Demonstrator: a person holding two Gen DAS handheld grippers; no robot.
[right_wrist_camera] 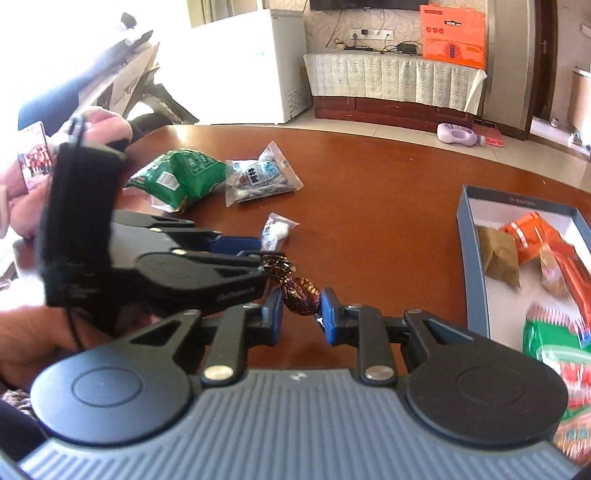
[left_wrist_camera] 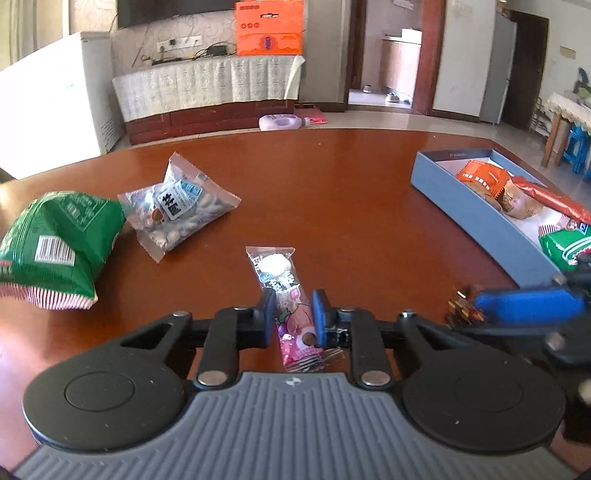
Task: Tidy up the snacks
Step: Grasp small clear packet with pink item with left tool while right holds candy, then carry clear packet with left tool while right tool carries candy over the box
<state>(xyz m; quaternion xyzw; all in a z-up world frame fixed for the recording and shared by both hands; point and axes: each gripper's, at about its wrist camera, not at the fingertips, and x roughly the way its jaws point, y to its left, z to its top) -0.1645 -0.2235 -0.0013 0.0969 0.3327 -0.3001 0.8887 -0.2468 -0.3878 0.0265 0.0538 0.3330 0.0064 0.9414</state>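
My left gripper [left_wrist_camera: 294, 314] is shut on a long pink-and-clear candy stick packet [left_wrist_camera: 286, 295] that points away over the brown table [left_wrist_camera: 332, 192]. My right gripper [right_wrist_camera: 301, 312] is shut on a brown foil-wrapped candy [right_wrist_camera: 301, 291], close beside the left gripper [right_wrist_camera: 221, 258]. The right gripper also shows at the right edge of the left wrist view [left_wrist_camera: 517, 306] with the candy [left_wrist_camera: 461, 308]. A blue box [left_wrist_camera: 461, 199] [right_wrist_camera: 469, 258] to the right holds several snack packets.
A green bag [left_wrist_camera: 59, 240] [right_wrist_camera: 181, 177] and a clear bag of wrapped sweets [left_wrist_camera: 177, 210] [right_wrist_camera: 258, 177] lie at the table's left. A white freezer [left_wrist_camera: 55, 118], a cloth-covered cabinet [left_wrist_camera: 207, 88] and an orange carton [left_wrist_camera: 269, 27] stand beyond the table.
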